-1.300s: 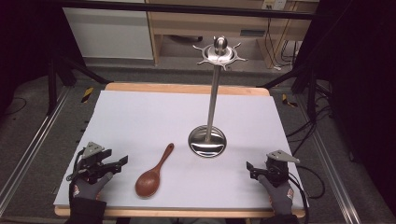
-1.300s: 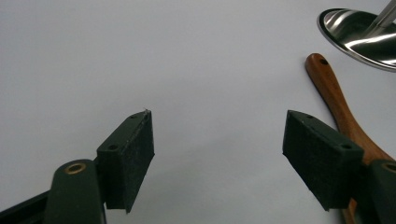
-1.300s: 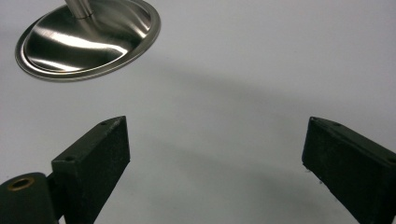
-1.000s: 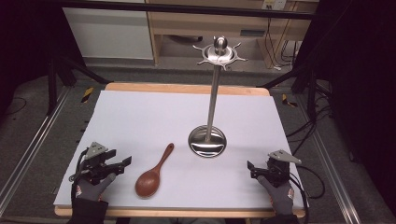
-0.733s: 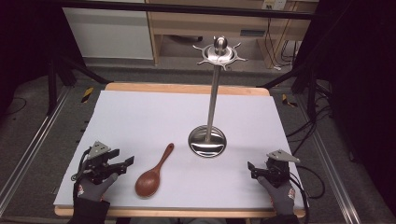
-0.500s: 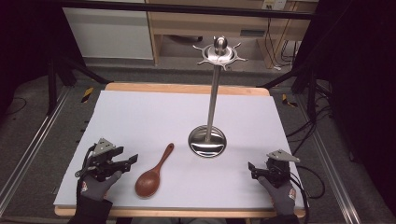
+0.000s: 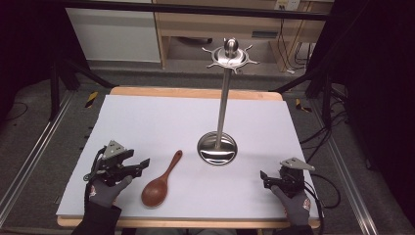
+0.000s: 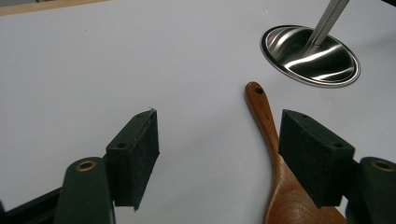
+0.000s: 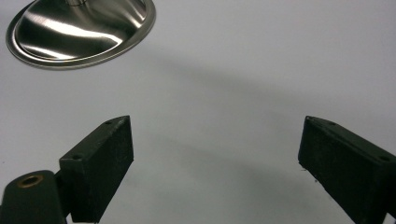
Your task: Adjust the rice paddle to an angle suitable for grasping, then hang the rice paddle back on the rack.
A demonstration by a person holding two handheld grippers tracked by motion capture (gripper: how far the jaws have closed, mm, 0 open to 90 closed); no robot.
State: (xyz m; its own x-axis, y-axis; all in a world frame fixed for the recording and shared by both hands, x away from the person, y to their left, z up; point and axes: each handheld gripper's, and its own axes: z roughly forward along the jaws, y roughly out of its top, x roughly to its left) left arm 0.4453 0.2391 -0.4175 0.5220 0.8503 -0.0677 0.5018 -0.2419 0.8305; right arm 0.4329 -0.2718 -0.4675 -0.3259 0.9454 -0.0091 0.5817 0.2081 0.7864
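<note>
The table [image 7: 147, 122], covered in white, carries a tall metal stand [image 7: 223, 105] right of its middle; the round base sits flat, and the pole rises to a ring of hooks at the top. Its base also shows in the left gripper view [image 8: 310, 55] and in the right gripper view [image 9: 79, 28].

A wooden spoon [image 7: 160, 180] lies flat near the front edge, left of the stand's base and apart from it, bowl toward the front edge, handle slanting toward the base.

The left gripper [image 7: 139, 165] hovers near the front left corner, just beside the spoon's bowl. Its fingers [image 8: 135, 149] have just been opening and stand wide apart with nothing between them; in the left gripper view the spoon [image 8: 271, 135] lies beside the far finger.

The right gripper [image 7: 265, 178] rests near the front right corner, fingers [image 9: 100, 163] spread wide over bare table, holding nothing.
</note>
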